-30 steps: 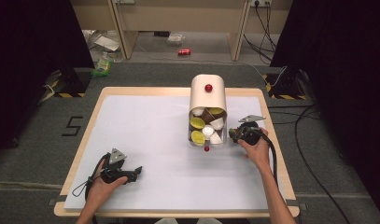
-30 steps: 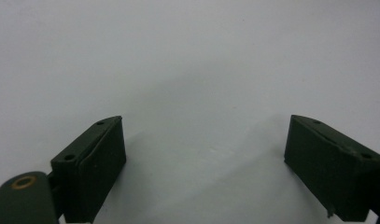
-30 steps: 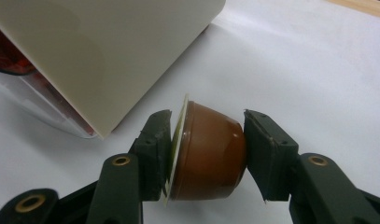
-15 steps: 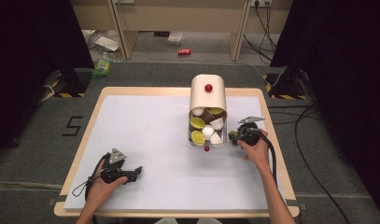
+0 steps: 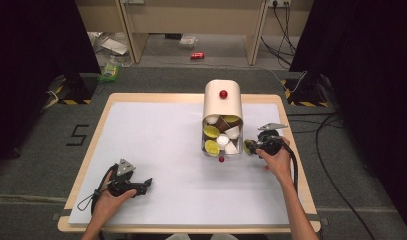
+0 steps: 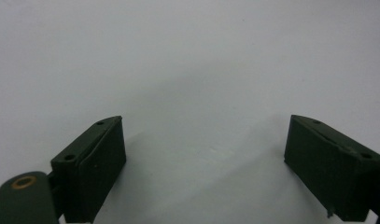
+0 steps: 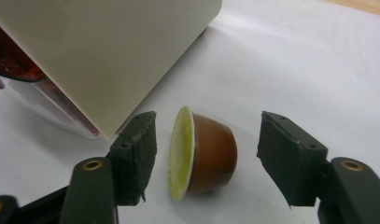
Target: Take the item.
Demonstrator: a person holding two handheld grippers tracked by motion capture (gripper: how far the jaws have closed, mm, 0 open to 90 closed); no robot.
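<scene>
White table sheet (image 5: pixel 161 130) bears cream dispenser (image 5: pixel 222 102) beside brown capsule (image 7: pixel 204 154).

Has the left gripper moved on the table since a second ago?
No. The left gripper sits at the same spot near the table's front left edge, jaws open over bare white surface.

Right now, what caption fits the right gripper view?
Right gripper, jaws just opening, around a brown capsule lying beside the cream box.
</scene>
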